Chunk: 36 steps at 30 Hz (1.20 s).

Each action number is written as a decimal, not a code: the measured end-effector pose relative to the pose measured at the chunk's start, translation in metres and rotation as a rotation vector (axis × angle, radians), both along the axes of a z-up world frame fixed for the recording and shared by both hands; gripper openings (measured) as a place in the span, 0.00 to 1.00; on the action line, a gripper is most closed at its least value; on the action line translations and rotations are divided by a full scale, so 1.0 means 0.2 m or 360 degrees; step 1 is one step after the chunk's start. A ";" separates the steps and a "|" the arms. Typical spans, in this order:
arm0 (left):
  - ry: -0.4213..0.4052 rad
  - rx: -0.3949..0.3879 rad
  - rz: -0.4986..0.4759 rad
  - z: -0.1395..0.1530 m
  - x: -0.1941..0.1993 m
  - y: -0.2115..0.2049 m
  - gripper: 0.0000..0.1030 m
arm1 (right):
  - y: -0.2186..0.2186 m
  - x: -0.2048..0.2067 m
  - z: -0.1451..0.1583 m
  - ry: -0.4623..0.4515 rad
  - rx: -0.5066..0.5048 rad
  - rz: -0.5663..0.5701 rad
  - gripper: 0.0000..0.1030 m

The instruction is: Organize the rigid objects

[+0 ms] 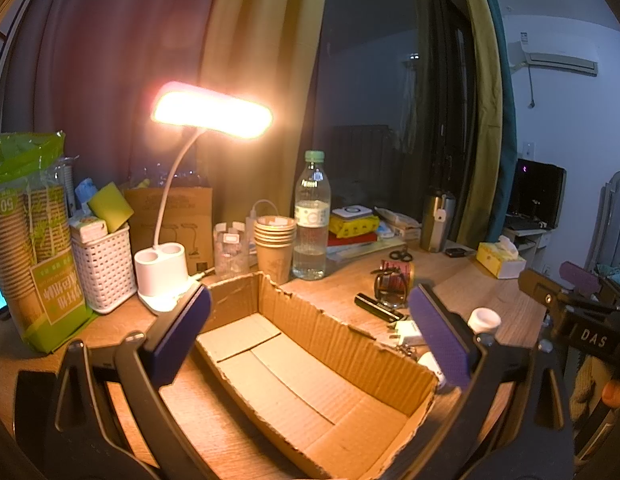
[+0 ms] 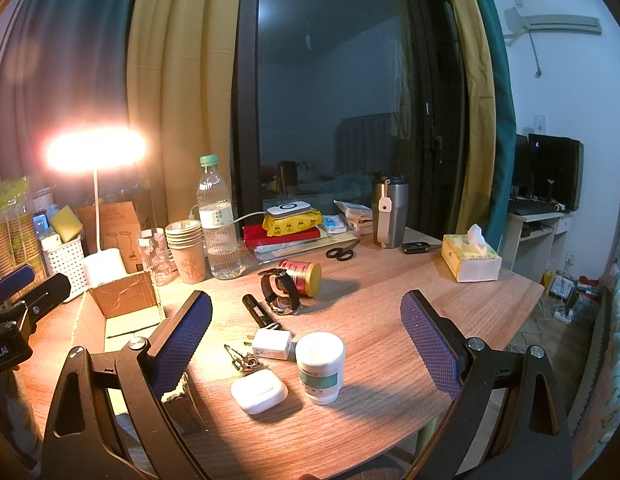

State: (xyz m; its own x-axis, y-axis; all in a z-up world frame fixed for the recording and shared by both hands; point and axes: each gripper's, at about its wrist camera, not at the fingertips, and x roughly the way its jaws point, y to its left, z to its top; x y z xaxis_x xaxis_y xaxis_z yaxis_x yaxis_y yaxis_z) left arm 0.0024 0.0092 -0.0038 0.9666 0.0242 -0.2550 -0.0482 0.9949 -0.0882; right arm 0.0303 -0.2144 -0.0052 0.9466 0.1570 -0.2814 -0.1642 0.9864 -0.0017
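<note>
Cardboard box (image 1: 310,376) empty on desk (image 2: 389,300). We see both tools — left tool (image 1: 310,320), right tool (image 2: 306,320) — spread wide, gripping nothing.

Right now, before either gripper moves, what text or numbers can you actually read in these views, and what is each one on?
"50": on the sleeve of paper cups, printed mirrored or upside down.
"DAS": on the black body of the right gripper.
"bookAI", cut off at the frame edge: on the left gripper.
Green label on the white pill bottle: too small to read.
Water bottle label and brown lamp box print: blurred.
</note>
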 end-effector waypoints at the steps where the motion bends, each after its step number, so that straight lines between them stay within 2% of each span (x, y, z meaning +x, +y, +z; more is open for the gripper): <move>1: 0.0000 0.0000 0.0000 0.00 0.00 0.00 0.97 | 0.00 0.00 0.00 0.0000 0.0001 0.0000 0.94; 7: 0.0044 -0.0016 0.0015 -0.03 0.01 0.01 0.97 | 0.00 0.00 0.00 0.0003 0.0001 -0.0001 0.94; 12: 0.0150 -0.0053 0.0050 -0.07 0.06 0.05 0.97 | -0.01 0.02 -0.02 0.0024 -0.0004 -0.0006 0.94; 22: 0.0483 -0.0174 0.0144 -0.24 0.17 0.17 0.97 | -0.02 0.10 -0.12 0.0112 -0.0029 -0.0048 0.94; 31: 0.0758 -0.0245 0.0089 -0.37 0.23 0.15 0.97 | -0.03 0.12 -0.16 0.0149 -0.0024 -0.0060 0.94; 32: 0.0786 -0.0252 0.0080 -0.38 0.23 0.15 0.96 | -0.03 0.12 -0.16 0.0149 -0.0023 -0.0061 0.94; 36: 0.0920 -0.0284 0.0059 -0.43 0.27 0.14 0.78 | -0.03 0.12 -0.16 0.0148 -0.0016 -0.0066 0.94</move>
